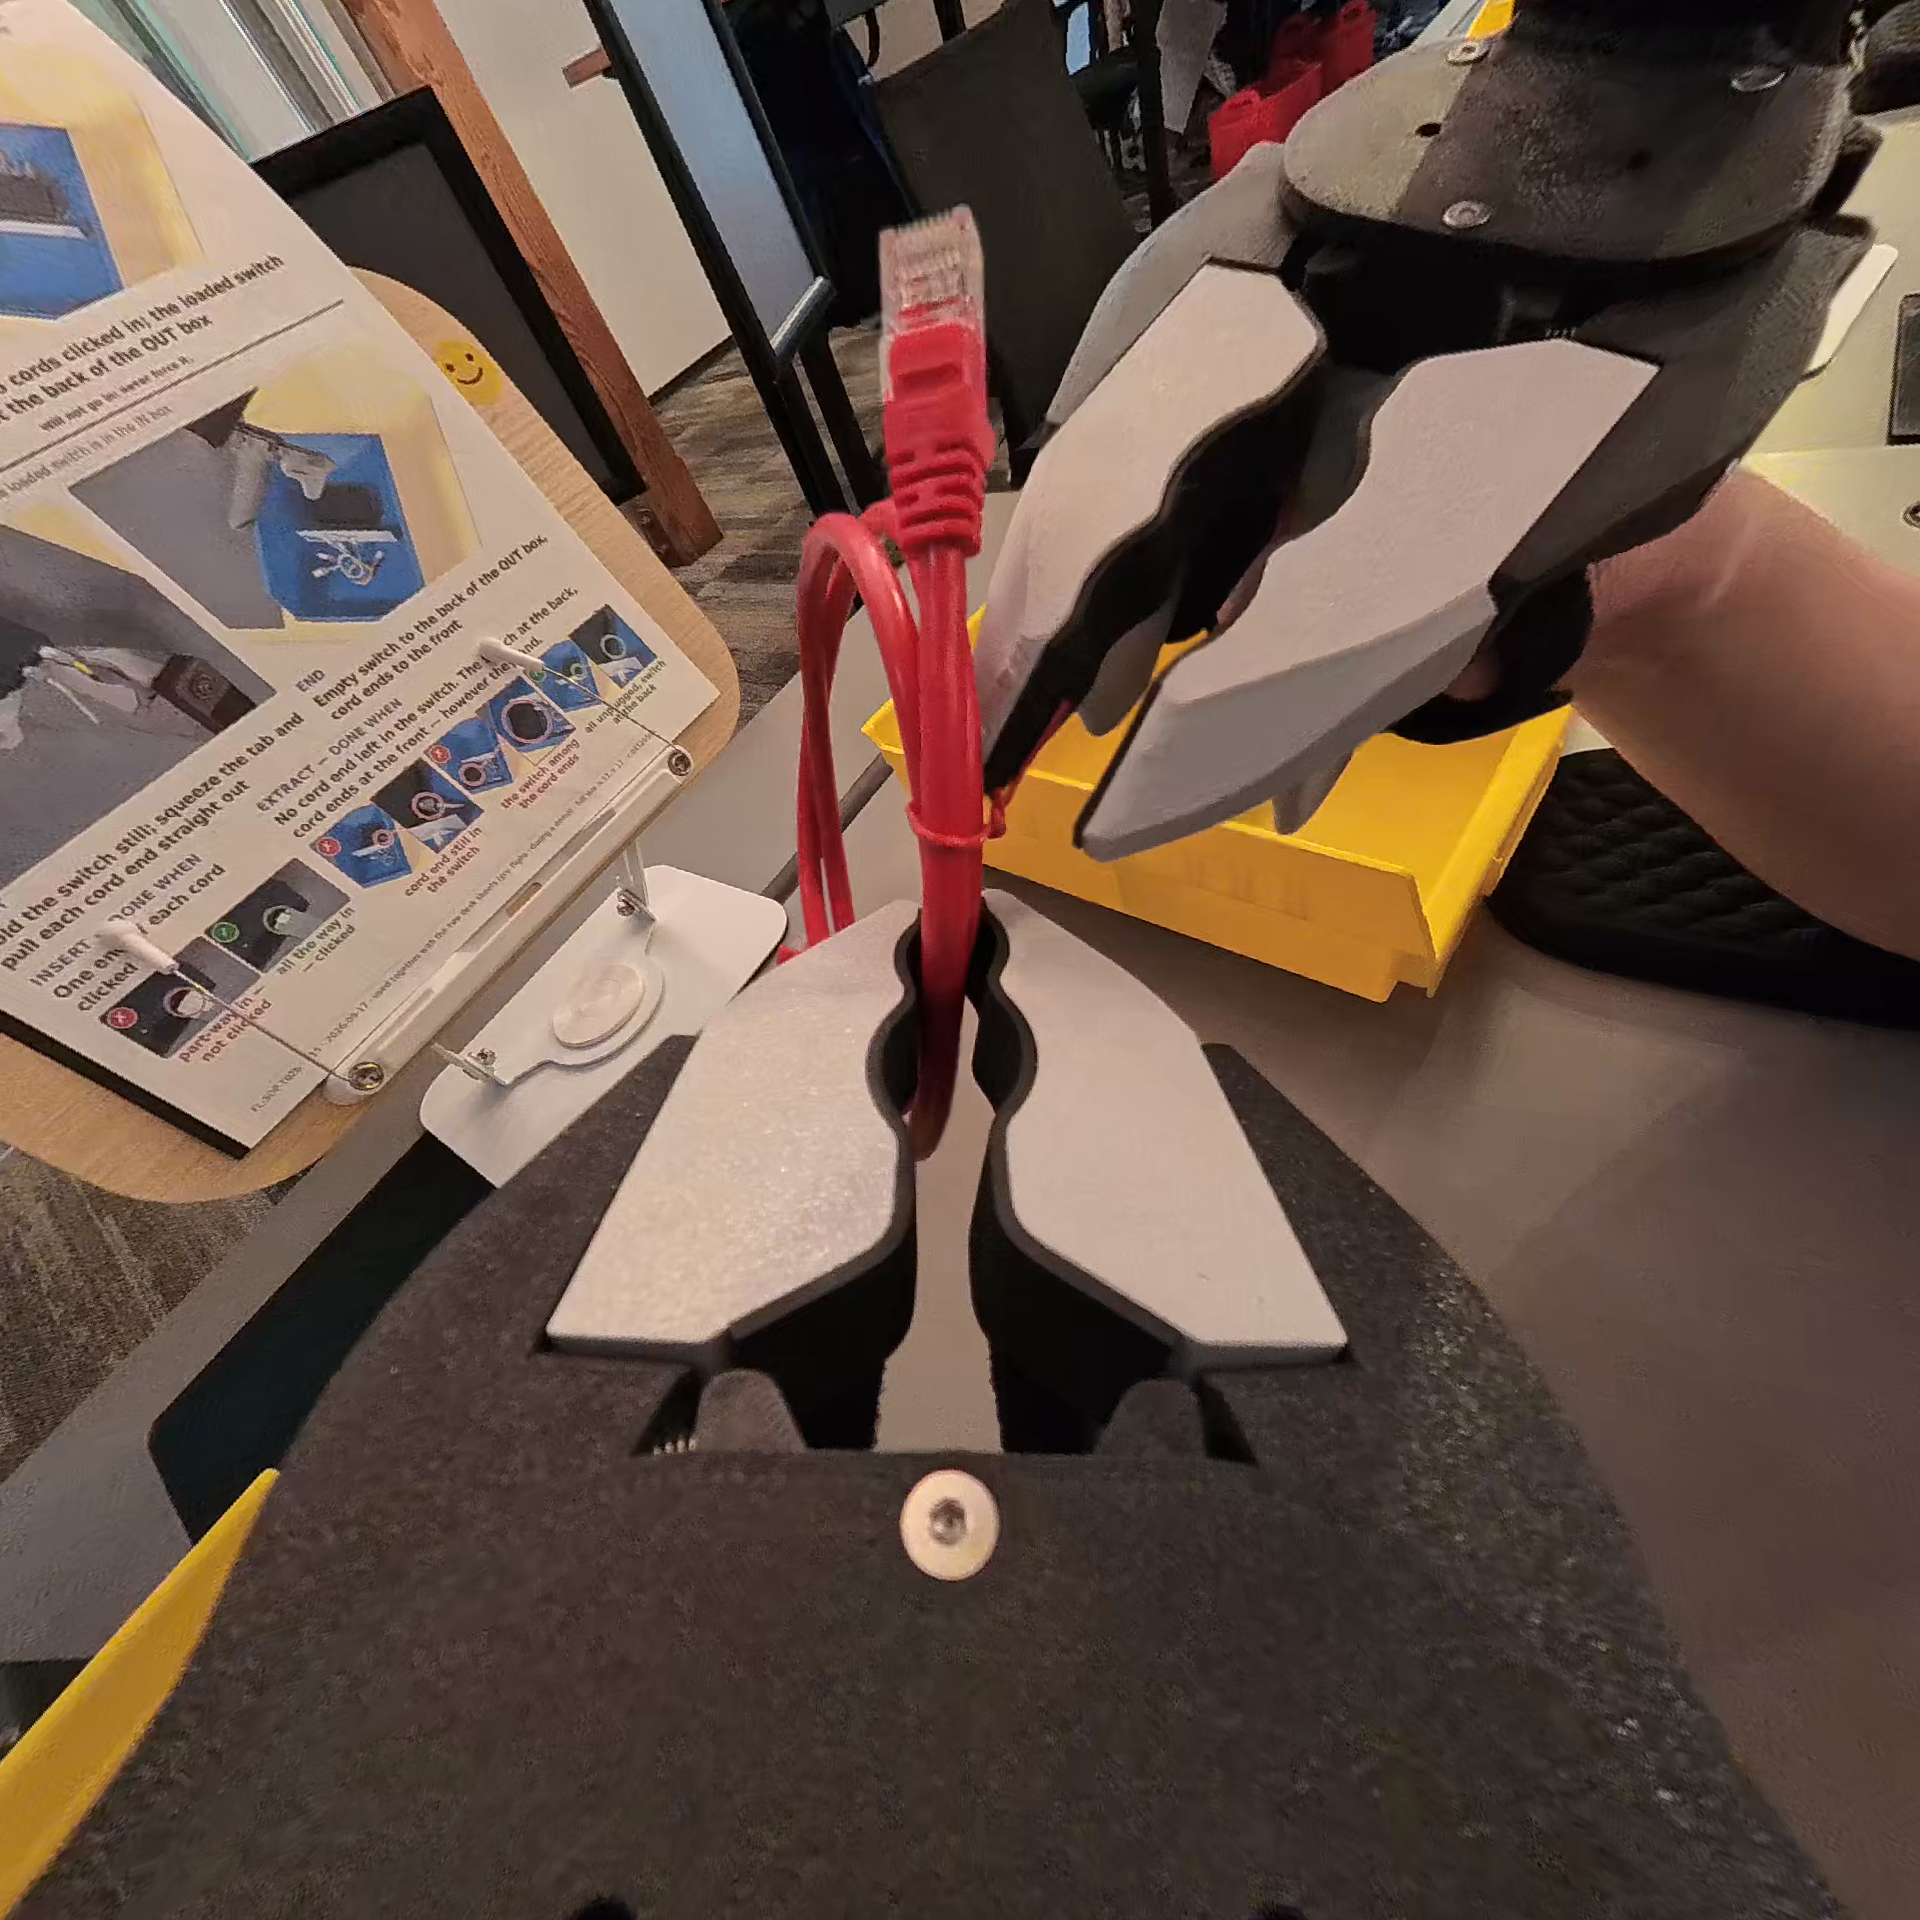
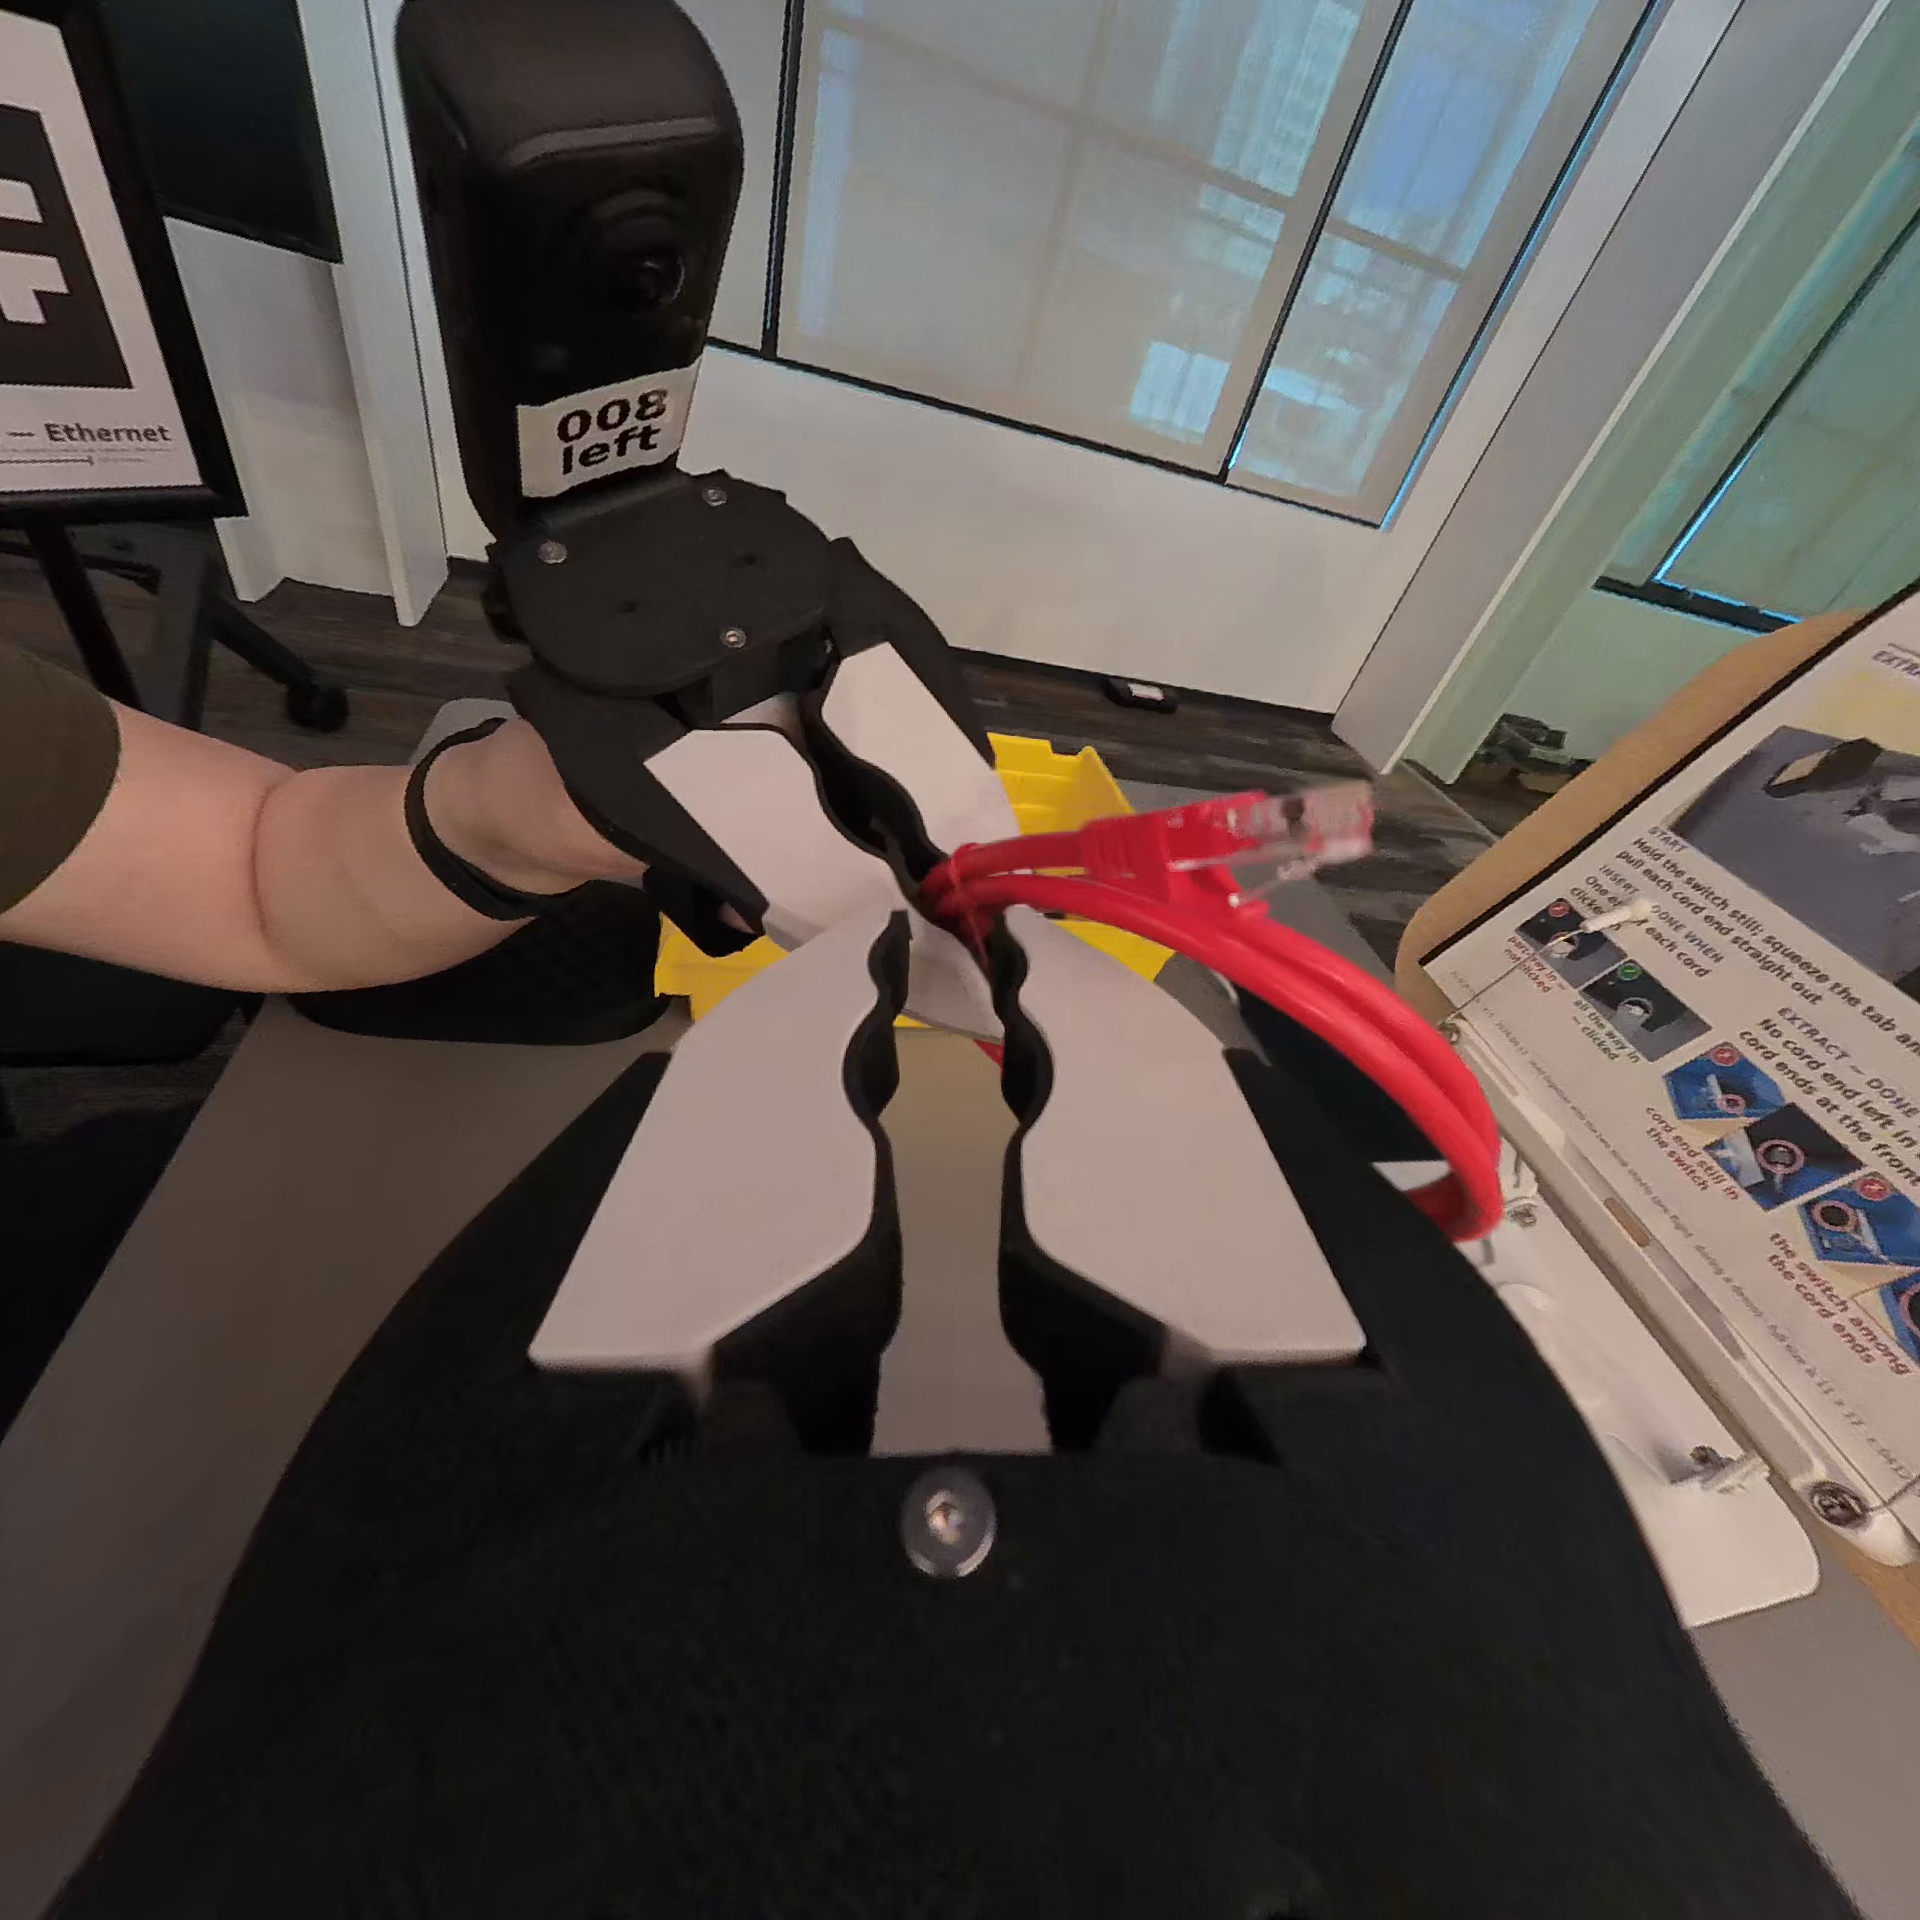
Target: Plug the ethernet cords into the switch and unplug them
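Note:
A red ethernet cord, coiled and bound with a thin red tie, stands upright. Its clear plug points up. My left gripper is shut on the cord bundle just below the tie. My right gripper reaches in from the upper right, jaws a little apart, tips right beside the tie. In the right wrist view my right gripper is partly open, with the cord and plug just beyond its tips, held by the left gripper. No switch is in view.
A yellow bin sits on the grey table behind the grippers. An instruction sheet on a white stand is at the left; it shows at the right in the right wrist view. A black padded mat lies under the person's forearm. Only a small space, under 4 cm, lies between the two pairs of fingers.

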Motion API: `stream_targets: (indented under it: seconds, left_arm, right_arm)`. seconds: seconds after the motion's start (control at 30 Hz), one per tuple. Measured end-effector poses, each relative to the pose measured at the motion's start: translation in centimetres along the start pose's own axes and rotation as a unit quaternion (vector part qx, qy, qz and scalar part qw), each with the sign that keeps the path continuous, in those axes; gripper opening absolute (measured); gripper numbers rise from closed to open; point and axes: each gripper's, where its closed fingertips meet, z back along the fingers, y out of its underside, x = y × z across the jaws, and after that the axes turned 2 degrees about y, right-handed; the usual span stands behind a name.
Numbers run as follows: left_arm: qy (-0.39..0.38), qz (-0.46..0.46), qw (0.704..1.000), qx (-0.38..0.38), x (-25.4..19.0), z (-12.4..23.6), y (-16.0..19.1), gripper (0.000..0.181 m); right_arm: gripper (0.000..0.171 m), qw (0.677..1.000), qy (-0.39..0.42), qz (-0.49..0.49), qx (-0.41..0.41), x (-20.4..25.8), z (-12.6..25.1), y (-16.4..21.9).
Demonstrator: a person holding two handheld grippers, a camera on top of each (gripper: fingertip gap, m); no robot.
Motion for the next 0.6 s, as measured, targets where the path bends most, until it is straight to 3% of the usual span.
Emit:
stream_targets:
  seconds: [0.27, 0.6]
  left_arm:
    - [-0.032, -0.003, 0.999, 0.011, 0.7, -0.1, 0.4, 0.005]
    - [-0.070, -0.001, 0.997, 0.019, 1.0, -0.2, 0.5, 0.005]
  right_arm:
    - [0.006, 0.998, 0.018, -0.065, 0.004, -0.5, -0.6, 0.1]
    - [0.007, 0.987, 0.134, -0.081, 0.037, -1.1, -1.1, 0.3]
